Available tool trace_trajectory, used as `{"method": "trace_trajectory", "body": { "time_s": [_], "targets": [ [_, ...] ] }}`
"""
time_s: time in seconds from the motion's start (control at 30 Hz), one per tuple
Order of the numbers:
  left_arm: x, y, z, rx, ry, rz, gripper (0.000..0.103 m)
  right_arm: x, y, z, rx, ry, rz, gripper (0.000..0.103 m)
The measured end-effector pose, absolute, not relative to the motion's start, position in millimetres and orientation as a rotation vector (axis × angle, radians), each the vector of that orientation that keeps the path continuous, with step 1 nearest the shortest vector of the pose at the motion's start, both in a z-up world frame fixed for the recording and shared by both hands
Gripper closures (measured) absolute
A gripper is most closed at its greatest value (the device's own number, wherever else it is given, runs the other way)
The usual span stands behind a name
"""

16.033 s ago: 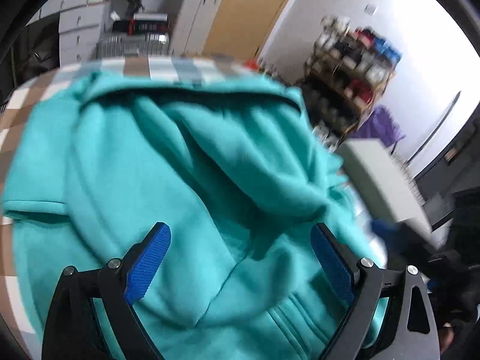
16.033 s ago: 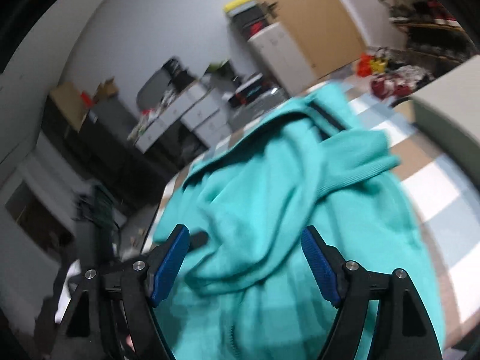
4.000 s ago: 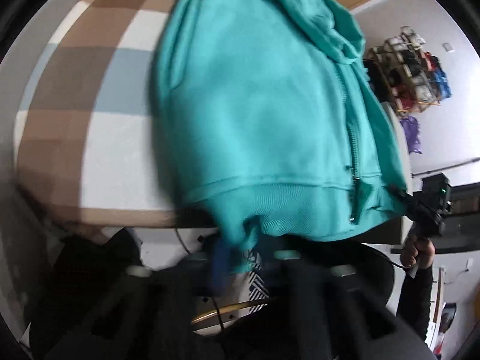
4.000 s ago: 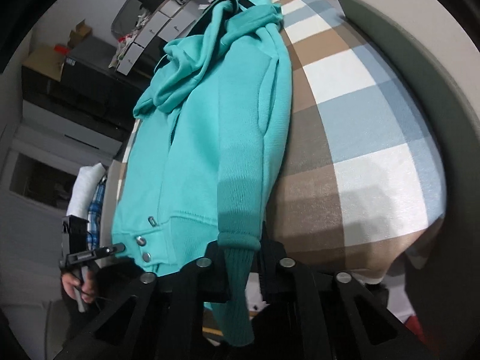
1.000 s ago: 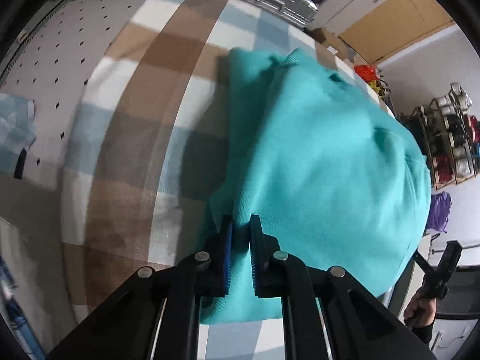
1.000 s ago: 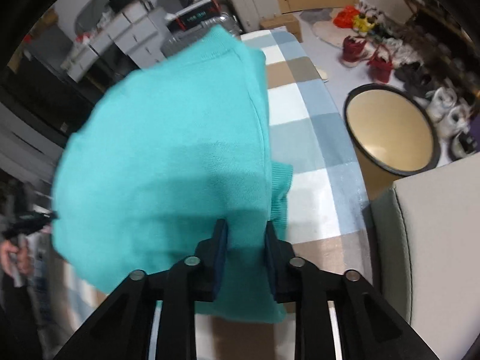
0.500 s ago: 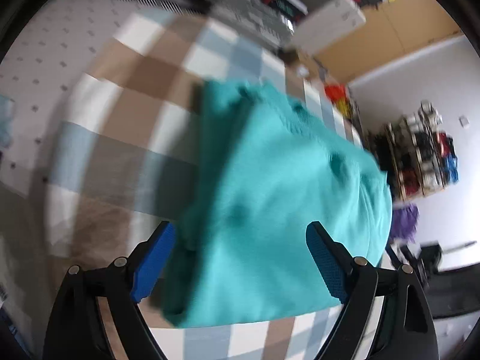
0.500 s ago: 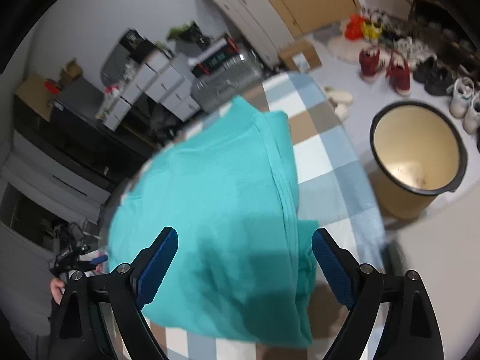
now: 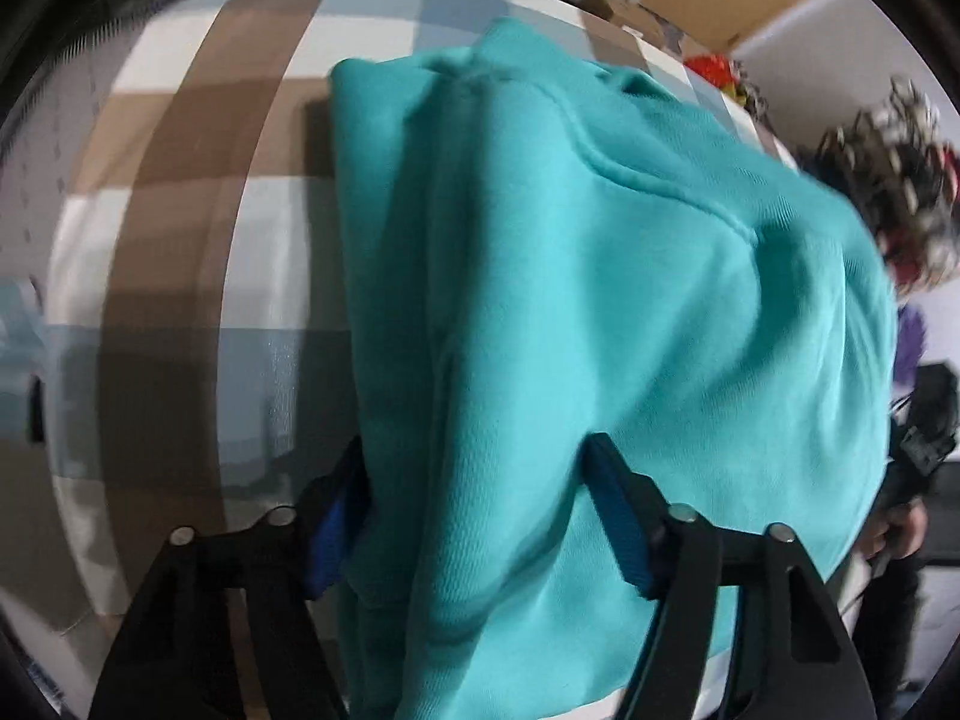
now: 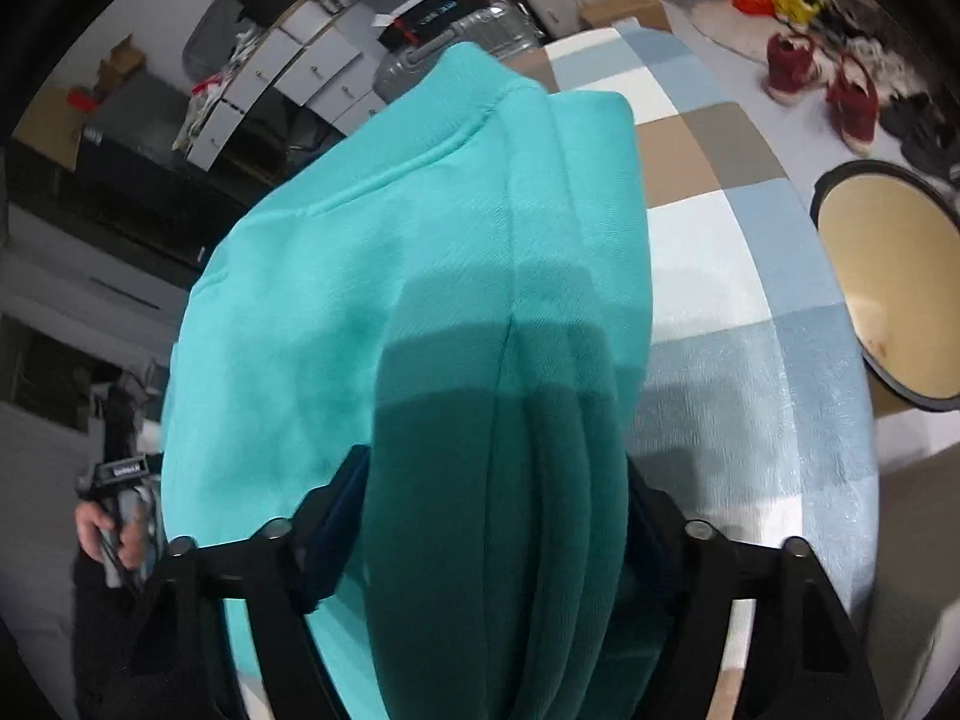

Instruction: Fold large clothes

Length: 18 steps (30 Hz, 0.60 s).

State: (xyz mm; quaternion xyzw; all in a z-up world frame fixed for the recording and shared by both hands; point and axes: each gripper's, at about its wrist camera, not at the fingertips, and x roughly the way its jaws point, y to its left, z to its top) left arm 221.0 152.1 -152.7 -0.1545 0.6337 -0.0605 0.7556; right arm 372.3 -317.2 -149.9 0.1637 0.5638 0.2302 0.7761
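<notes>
Along the near edge of the table, the hoodie lies as a thick folded stack on the checked cloth, with bare cloth showing to its left in the left view and to its right in the right view.

A second ago both of my grippers were pinched tight on its hem. Then they sprang wide and let it drop, and now the jaws have just been closing again with the stack between them. My left gripper straddles the stack's left side. One pad is against the outer edge and the other sits on top of the cloth. The fingers are plainly apart, but I cannot tell whether they bite yet. My right gripper has the layered right side filling the whole gap between its fingers, with cloth bulging past both, so I read it as clamped on those layers.

I judge that the last fold is laid down and this is a fresh hold on both side edges, for squaring the bundle up or shifting it. The fold itself looks nearly done.

The bundle's long axis runs from the near edge straight towards the far edge. A curved seam crosses its top, and its far end is rounded. I cannot tell which end holds the hood.
</notes>
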Motion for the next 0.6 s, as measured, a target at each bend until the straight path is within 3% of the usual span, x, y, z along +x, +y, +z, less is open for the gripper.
{"method": "trace_trajectory", "body": {
  "time_s": [0.13, 0.4, 0.6],
  "targets": [
    [197.8, 153.5, -151.7, -0.361, 1.384, -0.105, 0.043, 345.4, -316.1, -144.4, 0.327, 1.237, 0.516, 0.043],
    [96.6, 165.1, -151.3, -0.363, 1.447, -0.153, 0.043, 243.8, -329.6, -139.4, 0.242, 1.266, 0.578, 0.047],
    [49.3, 185.2, -117.8, -0.405, 1.357, -0.011, 0.044, 202.7, -350.1, -100.6, 0.153, 1.153, 0.402, 0.046]
  ]
}}
